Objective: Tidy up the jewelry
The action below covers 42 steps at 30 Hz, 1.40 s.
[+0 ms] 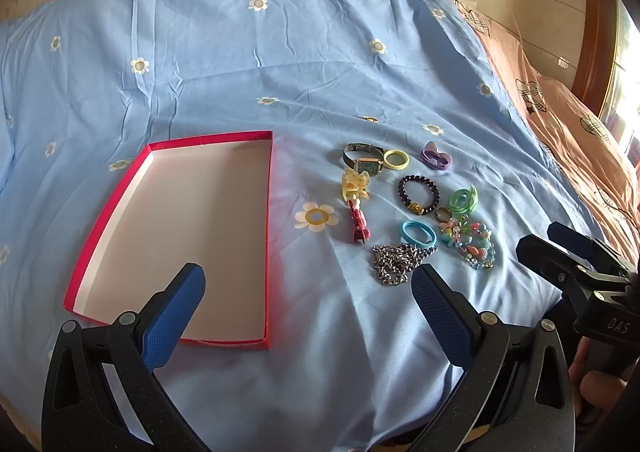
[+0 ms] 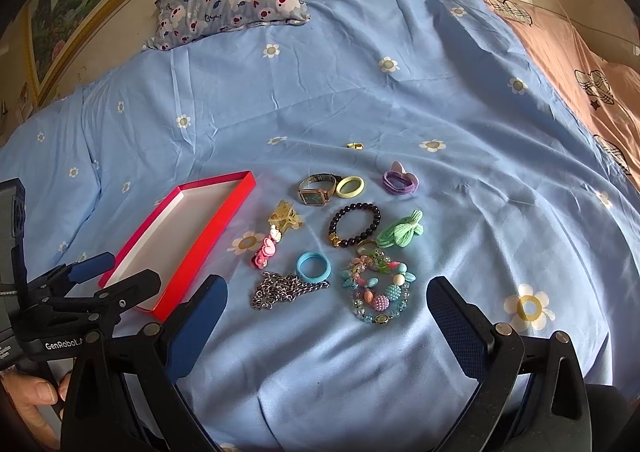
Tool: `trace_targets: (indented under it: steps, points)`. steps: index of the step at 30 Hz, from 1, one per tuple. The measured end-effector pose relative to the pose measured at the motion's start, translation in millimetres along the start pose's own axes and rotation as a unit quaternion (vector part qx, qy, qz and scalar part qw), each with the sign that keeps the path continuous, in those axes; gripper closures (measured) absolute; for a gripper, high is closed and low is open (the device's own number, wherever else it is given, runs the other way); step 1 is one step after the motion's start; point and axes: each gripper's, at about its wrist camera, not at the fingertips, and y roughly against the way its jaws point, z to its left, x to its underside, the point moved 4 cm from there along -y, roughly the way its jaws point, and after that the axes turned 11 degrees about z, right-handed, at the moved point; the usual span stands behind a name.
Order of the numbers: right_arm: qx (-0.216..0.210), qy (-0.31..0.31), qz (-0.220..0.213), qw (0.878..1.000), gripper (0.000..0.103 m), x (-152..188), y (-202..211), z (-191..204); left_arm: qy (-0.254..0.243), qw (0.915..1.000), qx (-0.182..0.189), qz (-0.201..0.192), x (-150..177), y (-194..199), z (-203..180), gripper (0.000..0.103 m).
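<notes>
Your left gripper (image 1: 308, 292): fingers spread wide, holding nothing. Under and ahead of its left finger lies the red tray (image 1: 269, 236), white inside, nothing in it. Your right gripper (image 2: 328, 304): fingers spread wide, empty. Directly ahead of it, loose on the blue sheet (image 2: 360, 92), all outside the tray:
- silver chain (image 2: 280, 290), nearest its left finger
- beaded bracelets (image 2: 378, 290), a mixed heap
- blue ring (image 2: 313, 266)
- dark bead bracelet (image 2: 355, 224)
- watch (image 2: 316, 190), farther off
- yellow ring (image 2: 350, 186), just beside the watch
</notes>
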Motion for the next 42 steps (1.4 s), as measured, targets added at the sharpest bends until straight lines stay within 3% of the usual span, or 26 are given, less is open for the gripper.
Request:
trace_targets:
  steps: [7,21,28,37,42]
  points:
    - [0.012,0.006,0.005,1.0,0.002,0.5,-3.6,-1.7,-0.001,1.0,0.003,0.008,-1.4,-4.8,-1.0,0.0]
    - [-0.011,-0.047,0.047,0.998,0.004,8.5,-22.7,-22.2,-0.037,0.9975,0.036,0.048,-2.6,-32.8,-19.8,0.0]
    - [0.007,-0.054,0.074,0.996,0.035,9.3,-42.8,-36.2,-0.055,0.9948,0.053,0.067,-8.4,-52.9,-30.8,0.005]
    - [0.009,-0.061,0.08,0.995,0.06,2.2,-55.8,-46.3,-0.073,0.9911,0.061,0.093,-16.0,-81.5,-41.4,0.015]
    - [0.012,-0.061,0.095,0.994,0.068,-0.8,-69.3,-49.1,-0.084,0.9886,0.063,0.108,-14.2,-96.7,-48.4,0.02]
